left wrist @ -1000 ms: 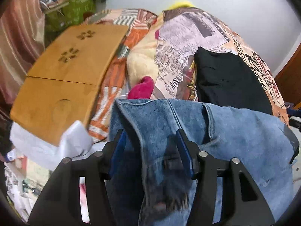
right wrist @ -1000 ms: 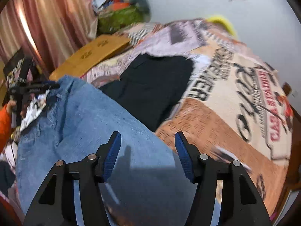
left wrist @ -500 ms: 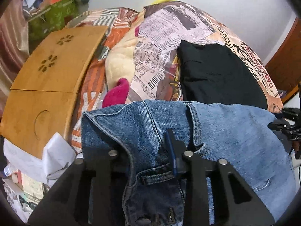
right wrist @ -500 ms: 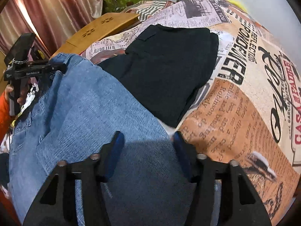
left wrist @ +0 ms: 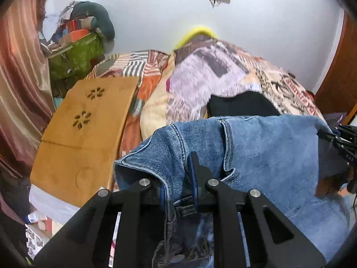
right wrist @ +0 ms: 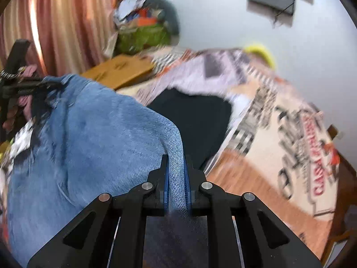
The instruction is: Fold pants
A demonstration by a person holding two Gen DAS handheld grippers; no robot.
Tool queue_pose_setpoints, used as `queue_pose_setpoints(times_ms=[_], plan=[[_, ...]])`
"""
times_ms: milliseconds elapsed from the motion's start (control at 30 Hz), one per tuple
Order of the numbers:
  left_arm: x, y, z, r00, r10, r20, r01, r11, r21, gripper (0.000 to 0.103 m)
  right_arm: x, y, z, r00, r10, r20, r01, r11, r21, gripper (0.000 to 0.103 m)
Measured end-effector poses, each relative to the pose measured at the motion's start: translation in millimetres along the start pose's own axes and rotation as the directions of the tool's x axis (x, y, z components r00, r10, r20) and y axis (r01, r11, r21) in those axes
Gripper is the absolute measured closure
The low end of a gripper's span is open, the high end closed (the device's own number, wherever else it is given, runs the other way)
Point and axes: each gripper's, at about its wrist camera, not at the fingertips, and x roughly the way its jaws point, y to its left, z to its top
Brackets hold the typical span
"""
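Both the left gripper (left wrist: 178, 178) and right gripper (right wrist: 176, 178) are clamping the jeans (left wrist: 256, 151) above the bed (right wrist: 267, 134), with no fold made yet.

Jeans (left wrist: 267, 156) hide the black garment's (left wrist: 243, 107) near part.

Printed bedspread (left wrist: 223, 76) — black garment (left wrist: 241, 107) on it (folded) — wooden board (left wrist: 87, 120) beside.
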Motion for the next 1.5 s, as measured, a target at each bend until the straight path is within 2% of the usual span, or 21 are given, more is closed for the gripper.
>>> queue_pose_setpoints(times_ms=[133,500,567,800,967,1100,1200,1333,1400,1500], plan=[[-9.7,-3.1,8.2,1.000,-0.022,-0.006,0.022,1.000,0.005,0.085,-14.7,3.9,4.5,0.999,0.004,0.039,-0.004,1.000,-0.001,0.093],[-67.4,-12.0,-49.7,0.998,-0.042,-0.037,0.044,0.998,0.042,0.086,-75.0,48.3,-43.5,0.996,0.081,0.023,-0.080,0.996,-0.035,0.093],[-77.2,-8.1,-63.2,0.998,-0.025,-0.055,0.027,0.999,0.036,0.091,-85.5,58.6,-52.3,0.995,0.092,0.024,-0.092,0.995,-0.035,0.093],[-99.4,18.3,-110.8,0.994,-0.001,-0.110,-0.004,0.999,-0.040,0.094,-103.2,92.3,-90.5,0.989,0.145,-0.006,-0.146,0.989,-0.025,0.093],[-120.4,28.0,-140.1,0.995,0.024,-0.095,-0.031,0.997,-0.077,0.095,-107.4,111.0,-115.5,0.984,0.173,-0.040,-0.174,0.985,-0.017,0.093],[-126.4,29.8,-156.5,0.992,0.042,-0.115,-0.053,0.994,-0.090,0.095,-106.3,125.2,-138.3,0.979,0.184,-0.086,-0.185,0.983,-0.010,0.093],[-132.7,23.9,-160.8,0.993,0.035,-0.112,-0.045,0.995,-0.085,0.095,-103.5,126.0,-153.2,0.975,0.190,-0.113,-0.189,0.982,0.027,0.092],[-136.6,0.2,-158.2,0.994,0.026,-0.108,-0.031,0.999,-0.045,0.095,-111.8,130.2,-154.0,0.979,0.169,-0.113,-0.167,0.986,0.029,0.089],[-136.1,-14.4,-155.3,0.995,0.013,-0.103,-0.016,1.000,-0.022,0.095,-118.8,130.6,-153.5,0.977,0.176,-0.119,-0.174,0.984,0.028,0.082],[-132.5,-36.8,-147.9,0.995,-0.021,-0.094,0.021,1.000,0.001,0.095,-133.7,123.7,-156.0,0.980,0.168,-0.104,-0.166,0.986,0.030,0.077]])
